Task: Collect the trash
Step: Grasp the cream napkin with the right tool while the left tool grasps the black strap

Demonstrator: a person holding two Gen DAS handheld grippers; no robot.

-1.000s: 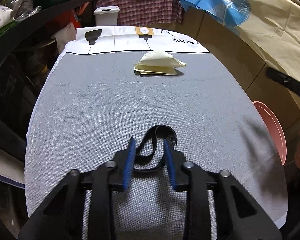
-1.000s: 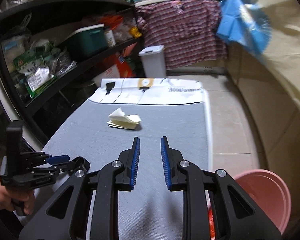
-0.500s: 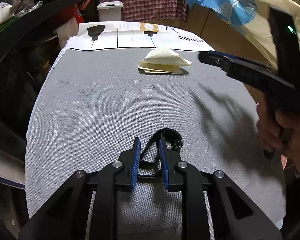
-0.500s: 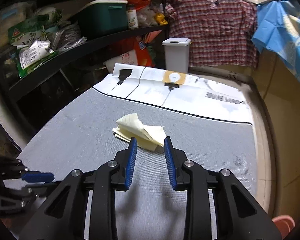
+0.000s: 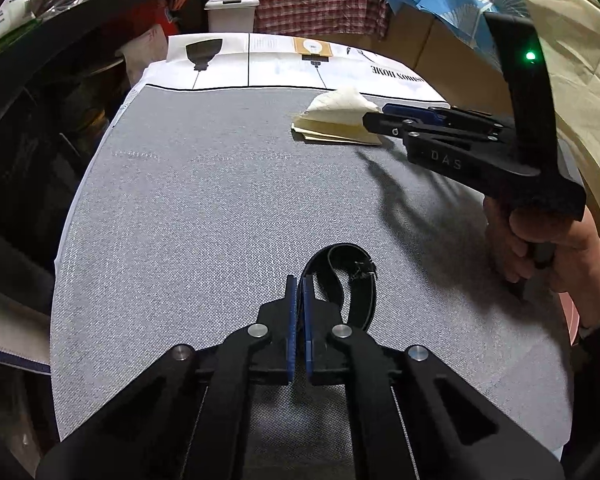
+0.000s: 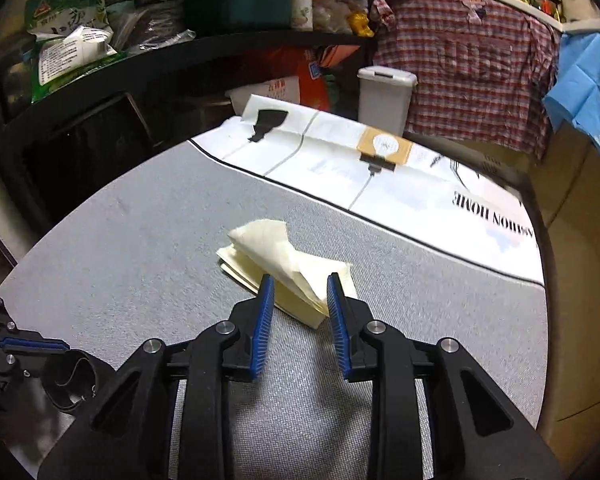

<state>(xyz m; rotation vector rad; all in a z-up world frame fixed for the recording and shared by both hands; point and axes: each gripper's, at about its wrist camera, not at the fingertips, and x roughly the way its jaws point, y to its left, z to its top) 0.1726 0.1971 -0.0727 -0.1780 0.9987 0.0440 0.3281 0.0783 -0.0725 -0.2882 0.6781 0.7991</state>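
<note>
On the woven grey mat (image 5: 220,208), the left gripper (image 5: 299,286) pinches a black looped strap (image 5: 350,276) at 6 o'clock. The right gripper (image 6: 300,292), spread, brackets the folded cream paper napkin (image 6: 284,260) at 1 o'clock, short of the printed white sheet (image 6: 380,168) and bin (image 6: 384,96).

Surface: grey woven table cover (image 5: 204,208) | far end: white printed sheet (image 5: 276,68) lying flat, lettering and lamp graphics | on grey area, far right: folded pale-yellow paper stack (image 6: 284,268) | near edge: looped black strap (image 5: 352,276)
</note>
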